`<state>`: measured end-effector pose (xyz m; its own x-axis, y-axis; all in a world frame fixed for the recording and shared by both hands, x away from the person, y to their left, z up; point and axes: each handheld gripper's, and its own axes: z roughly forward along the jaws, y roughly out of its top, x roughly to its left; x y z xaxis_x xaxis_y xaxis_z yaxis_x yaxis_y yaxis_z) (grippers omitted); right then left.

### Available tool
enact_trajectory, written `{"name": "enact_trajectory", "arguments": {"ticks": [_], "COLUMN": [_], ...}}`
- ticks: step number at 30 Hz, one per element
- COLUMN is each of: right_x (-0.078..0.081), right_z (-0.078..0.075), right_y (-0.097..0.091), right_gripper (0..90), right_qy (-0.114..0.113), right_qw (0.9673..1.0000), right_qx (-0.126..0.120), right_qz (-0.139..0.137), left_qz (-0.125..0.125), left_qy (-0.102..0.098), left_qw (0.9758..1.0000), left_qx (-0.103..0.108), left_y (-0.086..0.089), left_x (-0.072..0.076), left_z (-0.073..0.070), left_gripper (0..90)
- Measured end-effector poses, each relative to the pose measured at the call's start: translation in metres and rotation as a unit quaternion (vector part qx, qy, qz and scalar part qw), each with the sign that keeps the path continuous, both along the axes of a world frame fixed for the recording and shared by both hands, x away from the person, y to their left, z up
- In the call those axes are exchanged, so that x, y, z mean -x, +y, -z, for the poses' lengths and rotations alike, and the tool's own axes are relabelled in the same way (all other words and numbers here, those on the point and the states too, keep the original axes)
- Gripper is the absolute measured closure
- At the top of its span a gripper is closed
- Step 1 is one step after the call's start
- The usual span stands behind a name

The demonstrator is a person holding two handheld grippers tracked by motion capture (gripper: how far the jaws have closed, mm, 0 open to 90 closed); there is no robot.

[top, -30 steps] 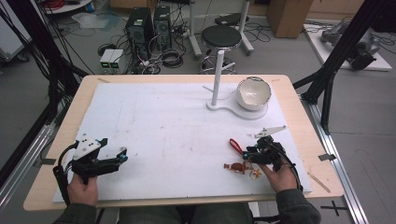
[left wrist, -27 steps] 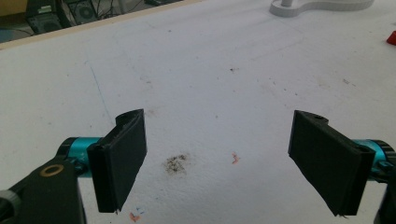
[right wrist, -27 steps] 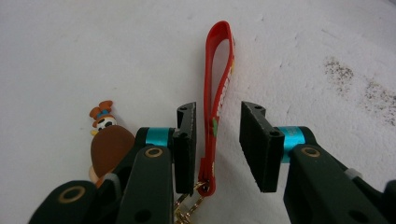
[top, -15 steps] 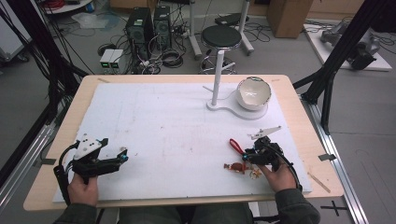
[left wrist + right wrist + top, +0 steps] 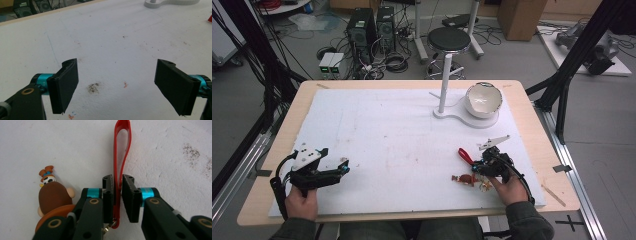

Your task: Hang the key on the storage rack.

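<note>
A red strap loop (image 5: pixel 121 145) lies on the white mat (image 5: pixel 402 145), joined by a small clasp to a brown toy figure (image 5: pixel 53 195) with an orange topknot. My right gripper (image 5: pixel 118 178) has just been closing its jaws, and its pads now press on the strap near the clasp end. In the high view the strap (image 5: pixel 465 155) sticks out up and left of the right gripper (image 5: pixel 484 167), with the toy (image 5: pixel 468 179) beside it. My left gripper (image 5: pixel 120 72) stands wide open over bare mat, at the front left (image 5: pixel 343 167).
A white stand with an upright post (image 5: pixel 443 92) and a white bowl (image 5: pixel 482 100) on its base sits at the back right. Its base edge (image 5: pixel 172 2) shows far off in the left gripper view. The wooden table edge (image 5: pixel 257 215) frames the mat.
Both hands have kept their places. The high view shows no clear difference around the strap and the toy.
</note>
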<state>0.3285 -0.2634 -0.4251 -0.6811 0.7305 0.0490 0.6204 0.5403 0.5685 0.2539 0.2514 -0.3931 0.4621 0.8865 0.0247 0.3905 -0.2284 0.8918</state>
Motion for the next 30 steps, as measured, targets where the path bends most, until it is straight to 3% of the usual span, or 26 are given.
{"name": "enact_trajectory", "arguments": {"ticks": [18,30], "right_x": [0.0002,0.0042], "right_z": [-0.0007,-0.0098], "right_y": [-0.0010,-0.0065], "right_gripper": [85.3,85.4], "right_qy": [0.001,-0.023], "right_qw": [1.0000,0.9992], "right_qx": [-0.005,-0.033], "right_qz": [-0.001,0.000], "left_qz": [0.001,0.001], "left_qy": [-0.002,-0.003], "left_qw": [1.0000,1.0000], "left_qx": [0.000,0.000], "left_y": [-0.0003,0.0000], "left_x": [-0.0001,0.0001], "left_z": [0.0000,-0.0001], "left_gripper": [19.8,19.8]}}
